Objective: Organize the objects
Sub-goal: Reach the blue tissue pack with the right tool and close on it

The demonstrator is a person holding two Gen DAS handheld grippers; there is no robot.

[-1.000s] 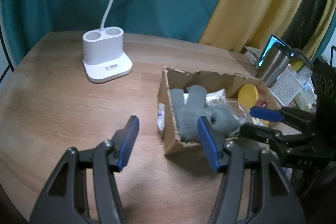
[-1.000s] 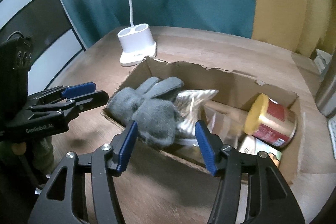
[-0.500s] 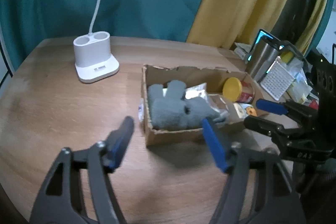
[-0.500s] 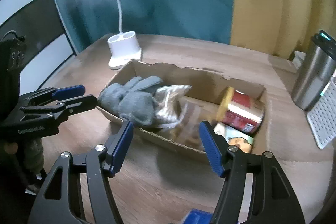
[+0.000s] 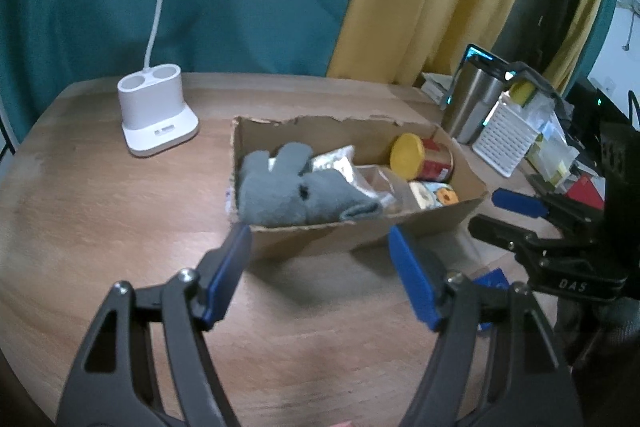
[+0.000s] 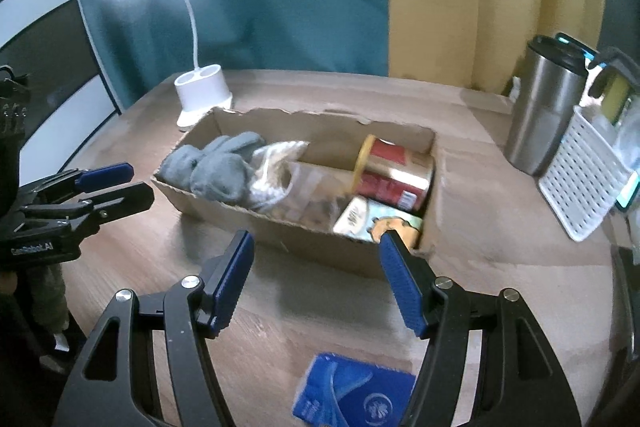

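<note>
A torn cardboard box (image 5: 352,231) sits mid-counter (image 5: 100,195), holding a pair of grey gloves (image 5: 296,187) at its left end, crinkled packets (image 6: 280,167) in the middle and a yellow-lidded can (image 6: 394,171) lying on its side at the right. Both the left gripper (image 5: 320,267) and the right gripper (image 6: 316,267) hover just short of the box, jaws spread and empty. A blue packet (image 6: 352,393) lies on the counter beneath the right gripper; a white lamp base (image 5: 156,117) stands beyond.
</note>
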